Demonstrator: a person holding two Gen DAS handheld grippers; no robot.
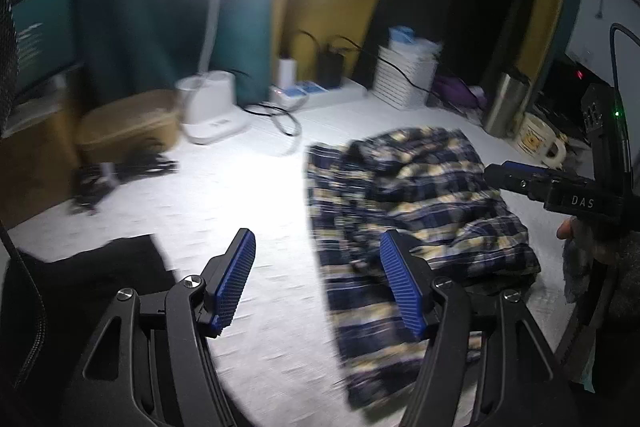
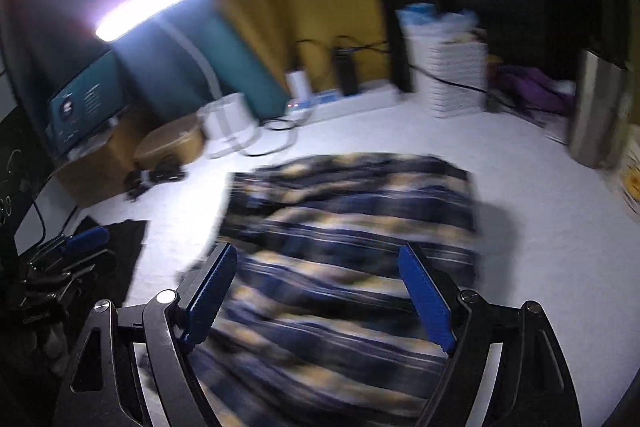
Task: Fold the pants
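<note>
The pants (image 1: 404, 211) are navy and cream plaid and lie rumpled on the white table (image 1: 240, 195). My left gripper (image 1: 316, 247) is open and empty, above the table at the pants' left edge. My right gripper (image 2: 316, 259) is open and empty, hovering over the near part of the pants (image 2: 348, 247). The right gripper also shows in the left wrist view (image 1: 496, 175) at the pants' right side. The left gripper shows at the left edge of the right wrist view (image 2: 80, 243). Both views are motion-blurred.
A white desk lamp (image 1: 212, 103), a brown round box (image 1: 128, 127), cables (image 1: 276, 115), a power strip (image 1: 316, 93) and a white slatted basket (image 1: 404, 75) stand along the back. A steel flask (image 1: 504, 103) and mug (image 1: 540, 143) stand at the right. A black cloth (image 1: 100, 267) lies near left.
</note>
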